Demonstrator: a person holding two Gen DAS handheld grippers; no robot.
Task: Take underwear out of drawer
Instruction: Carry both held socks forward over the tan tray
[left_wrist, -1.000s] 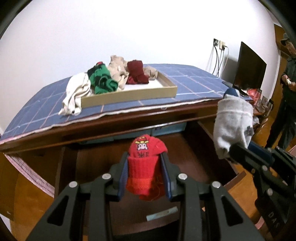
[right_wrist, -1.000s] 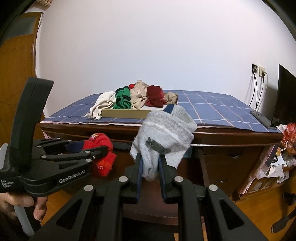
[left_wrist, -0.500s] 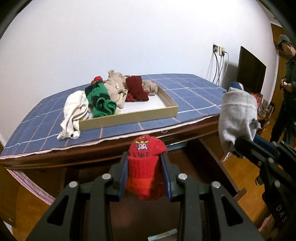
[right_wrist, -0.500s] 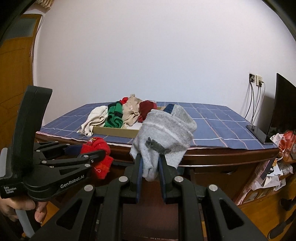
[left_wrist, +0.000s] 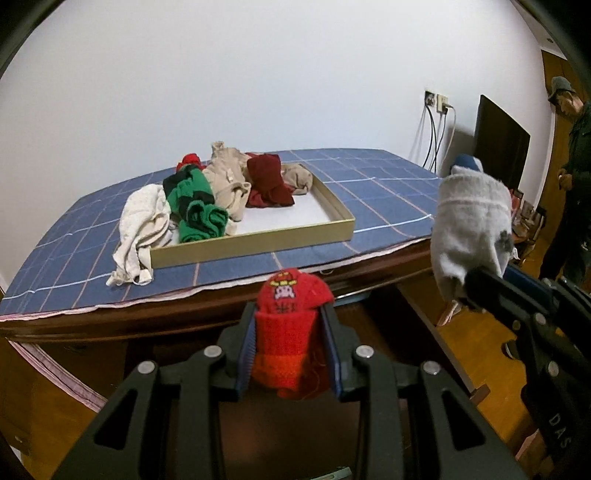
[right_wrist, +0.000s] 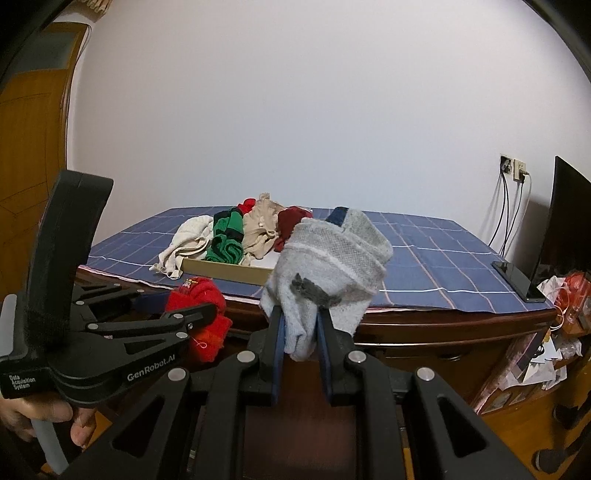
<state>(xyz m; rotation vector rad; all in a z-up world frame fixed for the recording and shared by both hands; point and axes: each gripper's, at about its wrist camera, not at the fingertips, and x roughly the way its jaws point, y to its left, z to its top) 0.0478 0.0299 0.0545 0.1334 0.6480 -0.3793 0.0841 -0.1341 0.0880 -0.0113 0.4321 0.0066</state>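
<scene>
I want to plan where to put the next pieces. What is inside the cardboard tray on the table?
The cardboard tray holds a green-black piece, a beige one and a dark red one. A white piece hangs over its edge. Anything beneath the pile is hidden.

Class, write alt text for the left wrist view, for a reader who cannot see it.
The left gripper clamps a red knitted bundle before a blue-checked table bearing a shallow cardboard tray of clothes. At right, the right gripper holds a grey bundle.

Drawer (left_wrist: 413, 332) interior mostly hidden behind left claw (left_wrist: 290, 349) and red sock (left_wrist: 291, 332). Grey sock (right_wrist: 325, 273) blocks the tray's (right_wrist: 225, 268) right half. Bystander (left_wrist: 569, 177) cut by frame edge. Hand (right_wrist: 40, 419) partly cropped.
</scene>
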